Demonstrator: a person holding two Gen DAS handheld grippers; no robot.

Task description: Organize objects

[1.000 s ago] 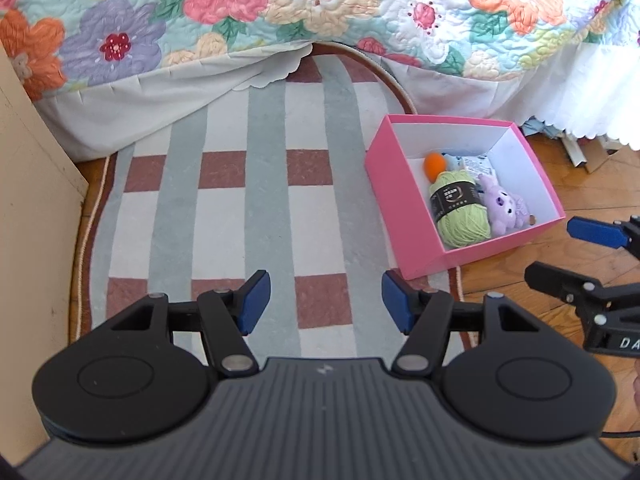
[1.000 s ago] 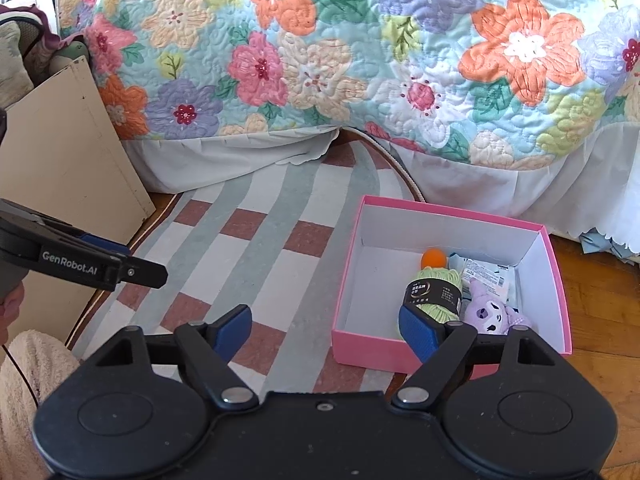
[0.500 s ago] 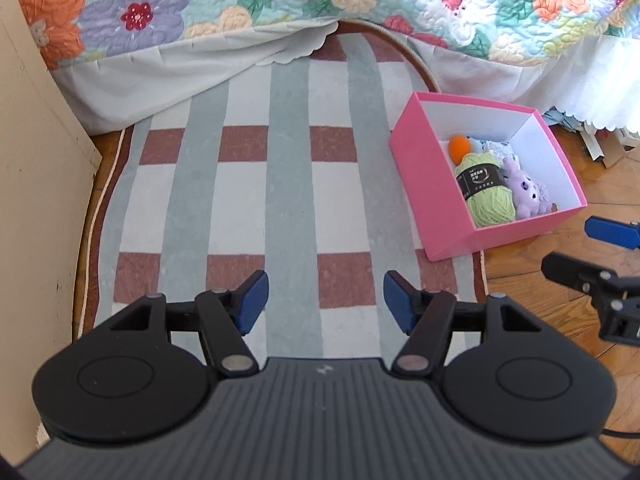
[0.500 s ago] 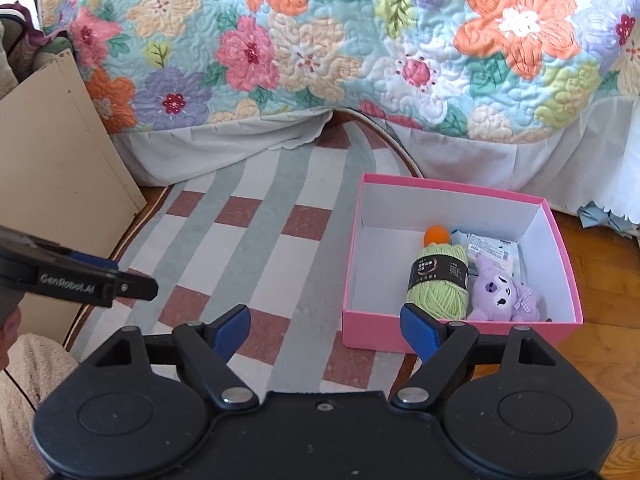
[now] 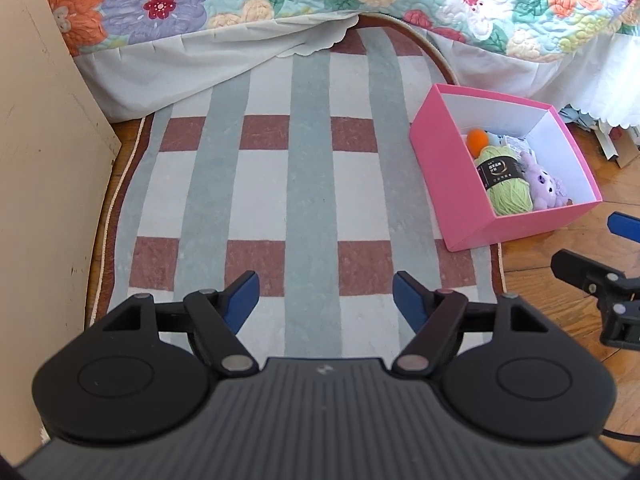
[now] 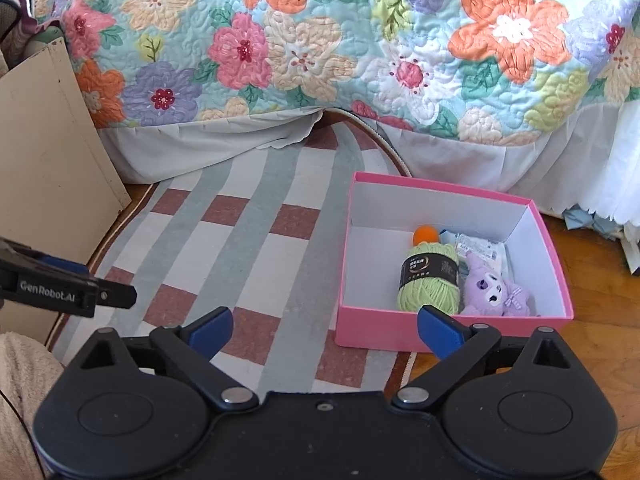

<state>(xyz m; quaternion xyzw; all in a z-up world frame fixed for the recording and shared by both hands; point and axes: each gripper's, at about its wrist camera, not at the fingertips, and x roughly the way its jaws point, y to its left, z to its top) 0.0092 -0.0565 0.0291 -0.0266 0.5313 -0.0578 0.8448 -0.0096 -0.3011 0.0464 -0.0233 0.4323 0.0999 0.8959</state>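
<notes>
A pink box (image 5: 452,176) (image 6: 376,334) with a white inside stands at the rug's right edge. It holds a green yarn ball (image 5: 506,184) (image 6: 428,280), a purple plush toy (image 5: 546,186) (image 6: 494,292), an orange ball (image 5: 476,138) (image 6: 426,235) and a white packet (image 6: 482,249). My left gripper (image 5: 326,296) hovers over the rug, left of the box, its jaws opening with nothing between them. My right gripper (image 6: 324,328) hangs before the box's near wall, its jaws opening wide and empty. Each gripper's fingers show at the edge of the other's view.
A checked rug (image 5: 280,184) covers the wooden floor (image 5: 560,248). A bed with a floral quilt (image 6: 360,40) and white skirt closes the back. A beige cabinet panel (image 5: 36,160) stands at the left. Paper scraps (image 5: 612,144) lie at the right. A fleecy sleeve (image 6: 16,392) shows low left.
Both grippers have sunk a little toward the floor and their jaws have spread wider. The box and its contents have not moved.
</notes>
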